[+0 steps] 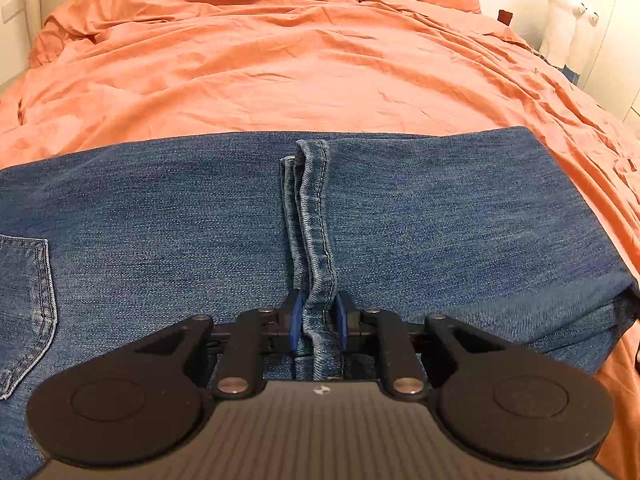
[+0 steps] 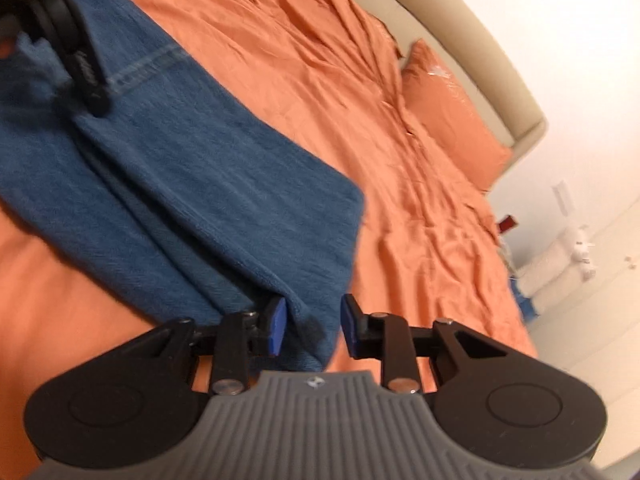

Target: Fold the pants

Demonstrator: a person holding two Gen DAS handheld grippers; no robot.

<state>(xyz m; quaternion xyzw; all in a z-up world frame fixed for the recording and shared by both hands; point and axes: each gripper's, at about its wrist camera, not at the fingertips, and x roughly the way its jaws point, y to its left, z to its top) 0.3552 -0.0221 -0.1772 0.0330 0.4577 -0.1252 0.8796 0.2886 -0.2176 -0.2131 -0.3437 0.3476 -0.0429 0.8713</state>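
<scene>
Blue denim pants lie folded across an orange duvet. In the left wrist view my left gripper is shut on the stitched hem edges of the legs, which lie on top of the folded denim. A back pocket shows at the left. In the right wrist view my right gripper is open, its blue pads either side of the folded corner of the pants without pinching it. The left gripper shows at the top left of that view, over the denim.
The orange duvet covers the bed, with an orange pillow against a beige headboard. White plush toys stand beside the bed at the right, near a white wall.
</scene>
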